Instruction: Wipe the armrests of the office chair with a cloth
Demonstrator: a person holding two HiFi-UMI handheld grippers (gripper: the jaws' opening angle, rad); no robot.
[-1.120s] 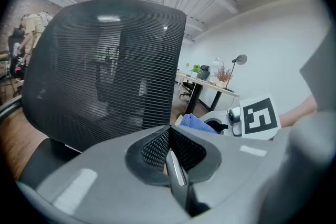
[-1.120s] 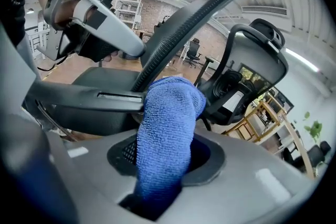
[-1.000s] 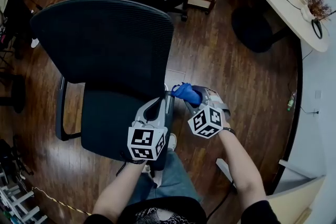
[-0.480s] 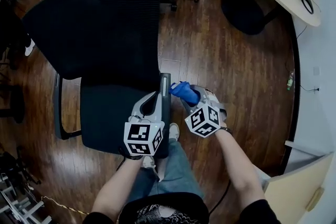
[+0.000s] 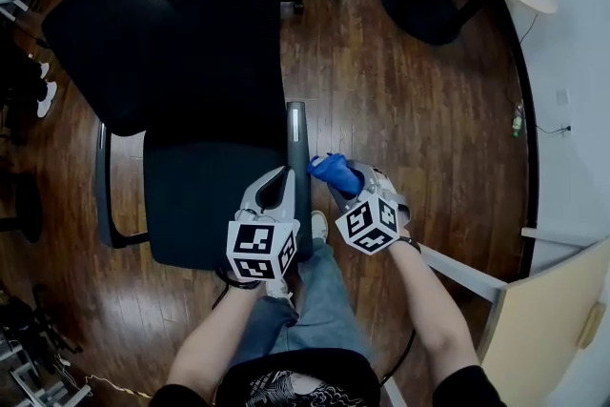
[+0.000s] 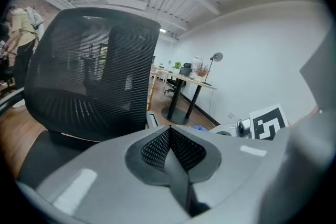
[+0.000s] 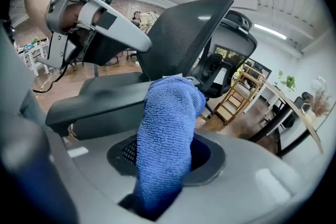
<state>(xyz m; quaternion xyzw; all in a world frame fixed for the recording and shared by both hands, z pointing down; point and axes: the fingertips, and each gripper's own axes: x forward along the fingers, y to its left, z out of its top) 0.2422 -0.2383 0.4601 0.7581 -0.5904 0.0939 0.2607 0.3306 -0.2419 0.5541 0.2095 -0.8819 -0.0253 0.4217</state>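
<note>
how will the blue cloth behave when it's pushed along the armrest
Probably floppy: the blue cloth bulges and bends out of the right gripper, so it should fold against the armrest rather than push stiffly. Its looped terry surface suggests it will drag, not slide freely. It looks light, so the jaws' grip on it is likely enough.

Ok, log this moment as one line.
right tongs shut on blue cloth | cloth beside armrest | left tongs shut, empty
</note>
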